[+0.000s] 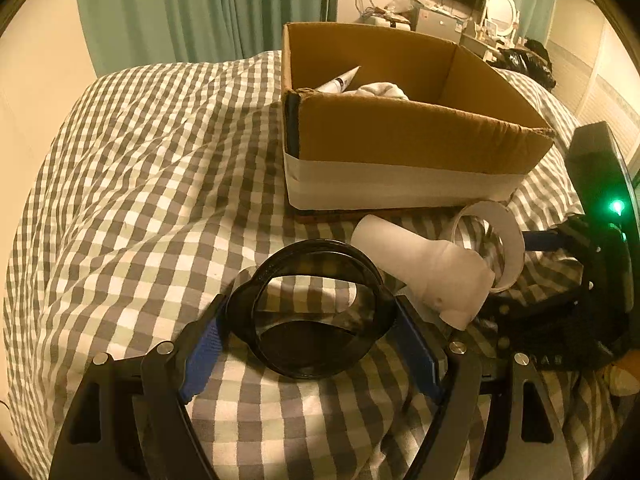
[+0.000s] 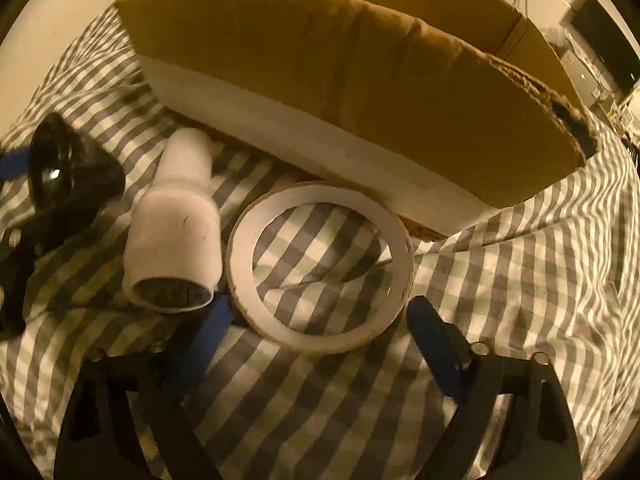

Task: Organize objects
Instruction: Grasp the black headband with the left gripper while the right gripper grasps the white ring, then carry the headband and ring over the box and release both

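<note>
Left wrist view: left gripper [image 1: 312,340] clamped on a black ring-shaped lid [image 1: 310,312], blue pads [image 1: 202,354] pressed against its rim on both sides, lid held just above the checked bedspread [image 1: 140,168]. Just beyond it, a white rolled sock [image 1: 428,270] lying on its side, touching a roll of tape [image 1: 502,246], with the cardboard box [image 1: 400,136] behind, open-topped and already holding a white tube [image 1: 340,78] and a bundle of white cloth [image 1: 380,90]. Right wrist view: right gripper [image 2: 320,322] low over the roll of tape [image 2: 320,268], jaws straddling it; left pad [image 2: 214,322] close against the roll's near edge, right pad [image 2: 430,334] seemingly just clear of the rim, so no firm pinch visible. Sock [image 2: 176,236] touching the roll on its left, box wall [image 2: 320,92] just behind. Likely trouble ahead: left finger crowded between sock and roll, so closing could snag the sock or shove it along; soft bedding could let the flat roll tip or sink away from the pads; a grip low on one edge could let the roll swing or slip on lifting. For the lid, a thin curved rim between flat pads could twist or pop free on the way over the box's high near wall, and that wall could catch anything carried too low.
</note>
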The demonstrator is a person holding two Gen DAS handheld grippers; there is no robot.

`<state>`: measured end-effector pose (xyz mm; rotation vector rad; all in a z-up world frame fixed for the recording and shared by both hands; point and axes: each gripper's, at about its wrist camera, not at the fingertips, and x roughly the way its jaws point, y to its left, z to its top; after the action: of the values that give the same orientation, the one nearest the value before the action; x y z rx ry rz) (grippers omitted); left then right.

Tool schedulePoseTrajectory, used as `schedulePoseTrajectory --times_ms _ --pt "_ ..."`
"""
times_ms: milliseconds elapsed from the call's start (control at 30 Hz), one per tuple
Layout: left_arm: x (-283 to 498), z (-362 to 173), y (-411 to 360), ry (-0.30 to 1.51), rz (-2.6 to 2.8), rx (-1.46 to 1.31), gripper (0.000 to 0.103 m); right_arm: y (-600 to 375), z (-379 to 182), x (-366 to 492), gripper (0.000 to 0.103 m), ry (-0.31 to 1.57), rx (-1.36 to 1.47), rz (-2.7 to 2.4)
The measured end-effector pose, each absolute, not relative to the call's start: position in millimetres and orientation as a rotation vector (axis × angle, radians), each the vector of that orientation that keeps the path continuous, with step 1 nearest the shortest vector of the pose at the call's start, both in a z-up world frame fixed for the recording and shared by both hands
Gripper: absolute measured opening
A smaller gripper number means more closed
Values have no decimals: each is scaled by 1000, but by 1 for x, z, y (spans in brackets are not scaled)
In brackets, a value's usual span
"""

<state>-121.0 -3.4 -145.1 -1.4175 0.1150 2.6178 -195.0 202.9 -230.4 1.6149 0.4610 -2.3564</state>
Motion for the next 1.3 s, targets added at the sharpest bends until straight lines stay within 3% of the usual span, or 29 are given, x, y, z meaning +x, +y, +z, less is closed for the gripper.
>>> schedulePoseTrajectory --times_ms 667,1300 --pt "-107 -130 -5 78 2622 -1395 81 204 -188 -154 77 450 1396 -2465" --pt "-91 -36 7 109 2676 -1148 81 208 -71 -118 77 448 1095 -2596"
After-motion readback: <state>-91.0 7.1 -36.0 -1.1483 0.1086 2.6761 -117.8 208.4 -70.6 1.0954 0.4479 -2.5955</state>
